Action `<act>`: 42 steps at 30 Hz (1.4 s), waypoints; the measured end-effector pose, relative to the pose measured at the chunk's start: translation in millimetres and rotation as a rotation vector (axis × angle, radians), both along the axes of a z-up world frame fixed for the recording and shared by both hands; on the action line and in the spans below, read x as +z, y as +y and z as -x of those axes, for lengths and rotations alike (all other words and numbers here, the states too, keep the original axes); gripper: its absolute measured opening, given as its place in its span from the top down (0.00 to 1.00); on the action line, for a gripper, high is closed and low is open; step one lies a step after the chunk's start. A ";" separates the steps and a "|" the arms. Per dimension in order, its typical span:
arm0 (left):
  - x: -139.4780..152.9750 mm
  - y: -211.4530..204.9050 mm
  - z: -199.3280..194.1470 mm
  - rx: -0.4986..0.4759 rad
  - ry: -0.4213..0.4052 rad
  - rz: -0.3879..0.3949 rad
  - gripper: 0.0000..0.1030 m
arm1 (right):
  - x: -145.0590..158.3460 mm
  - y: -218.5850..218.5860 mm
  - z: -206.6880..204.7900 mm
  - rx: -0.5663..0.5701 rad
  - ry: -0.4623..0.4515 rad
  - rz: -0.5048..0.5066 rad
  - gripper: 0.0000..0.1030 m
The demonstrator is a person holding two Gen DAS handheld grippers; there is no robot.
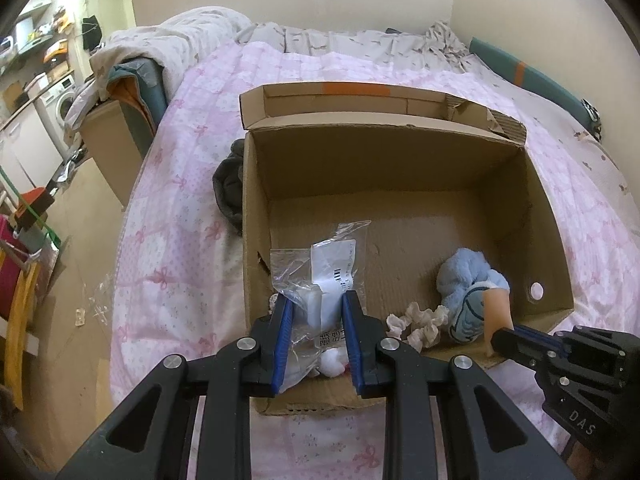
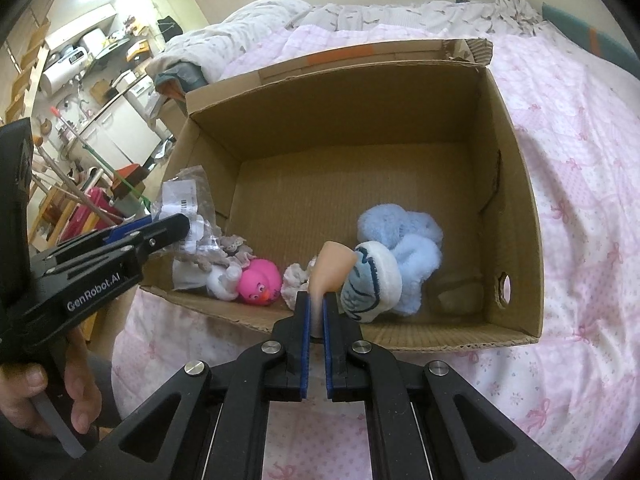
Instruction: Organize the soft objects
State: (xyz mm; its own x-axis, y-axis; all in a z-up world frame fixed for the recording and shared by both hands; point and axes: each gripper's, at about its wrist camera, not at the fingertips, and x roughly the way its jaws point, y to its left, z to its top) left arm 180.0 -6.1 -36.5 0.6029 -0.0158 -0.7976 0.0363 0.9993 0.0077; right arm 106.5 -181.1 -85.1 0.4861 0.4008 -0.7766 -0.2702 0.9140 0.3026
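An open cardboard box sits on a pink bed. My left gripper is shut on a clear plastic bag holding white soft items, over the box's near left corner; it also shows in the right wrist view. My right gripper is shut on a peach rubbery piece above the box's near wall. Inside lie a blue fluffy sock bundle, a pink rubber duck and a frilly scrunchie.
A dark grey cloth lies on the pink quilt left of the box. Crumpled bedding is piled at the bed's far left. A kitchen area with a washing machine and clutter lies beyond the bed's left edge.
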 end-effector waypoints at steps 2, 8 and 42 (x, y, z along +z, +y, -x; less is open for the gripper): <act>2.6 2.2 -0.6 0.008 -0.014 0.007 0.78 | 0.0 -0.5 0.0 -0.003 0.003 -0.006 0.94; 4.5 7.4 -3.0 0.023 -0.015 0.031 0.78 | -0.2 -0.9 0.1 -0.007 0.003 -0.006 0.94; 76.7 24.2 82.9 0.072 -0.200 0.042 0.35 | 74.1 -32.7 42.6 -0.172 -0.214 -0.081 0.00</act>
